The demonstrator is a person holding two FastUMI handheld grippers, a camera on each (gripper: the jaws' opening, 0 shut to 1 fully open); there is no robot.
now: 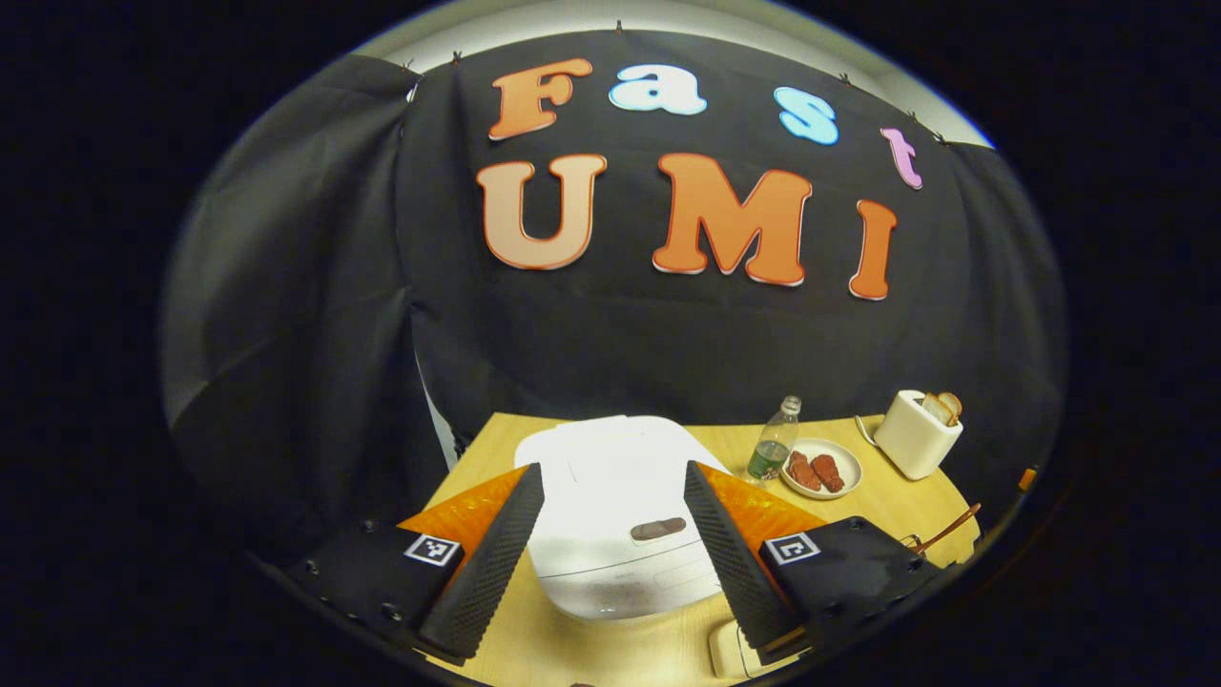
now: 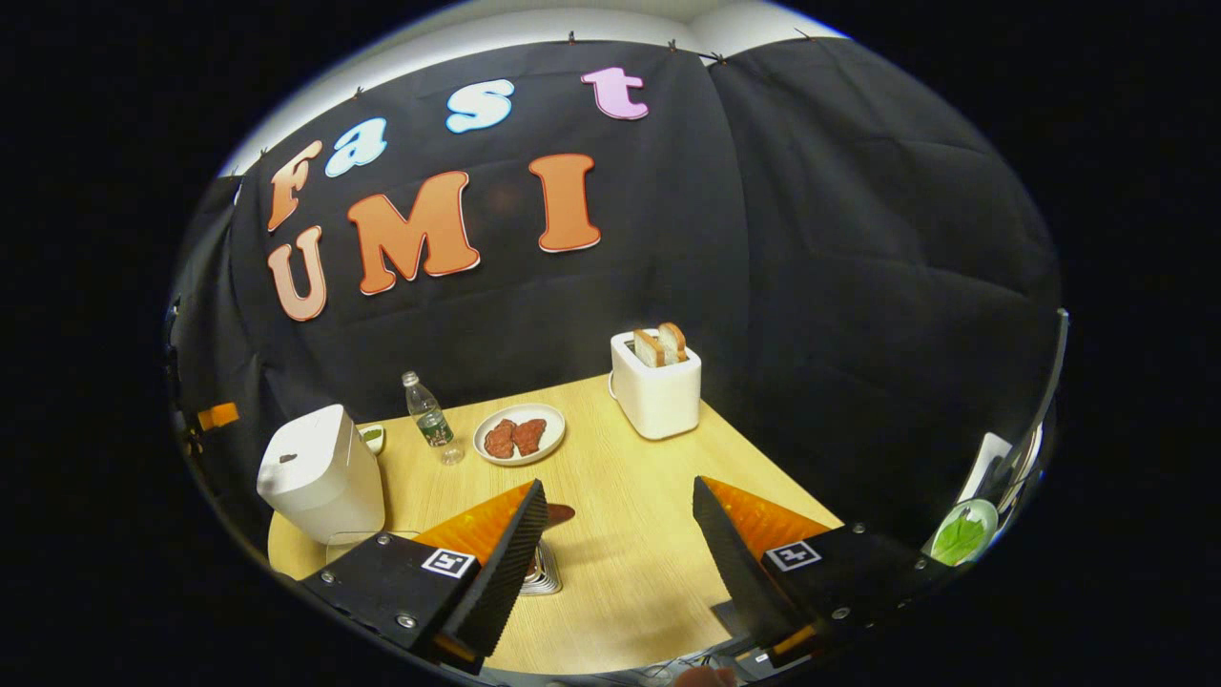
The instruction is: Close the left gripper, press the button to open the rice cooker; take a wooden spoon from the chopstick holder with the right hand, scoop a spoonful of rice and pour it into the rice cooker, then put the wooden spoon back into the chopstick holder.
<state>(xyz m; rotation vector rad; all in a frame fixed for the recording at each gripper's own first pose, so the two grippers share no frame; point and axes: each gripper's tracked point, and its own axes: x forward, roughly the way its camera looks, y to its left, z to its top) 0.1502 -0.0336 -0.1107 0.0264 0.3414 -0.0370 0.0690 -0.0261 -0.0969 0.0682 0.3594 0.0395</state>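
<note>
- Our left gripper (image 1: 615, 534): jaws wide apart, nothing held; they must close before pressing.
- Rice cooker (image 1: 610, 506) directly ahead, lid down; its button (image 1: 658, 528) lies between the fingers, slightly right.
- Right gripper (image 2: 620, 553): open, empty; cooker far off to its left.

Black cloth (image 2: 858, 286) hangs as the booth's wall on all visible sides, creased, clipped along its top edge. Pale wall or ceiling (image 1: 572, 24) shows above it, lit. Light wood-grain table (image 2: 630, 553) stands against the cloth, its far corner tucked into the folds. Seam (image 2: 711, 172) where two cloth panels meet.
</note>
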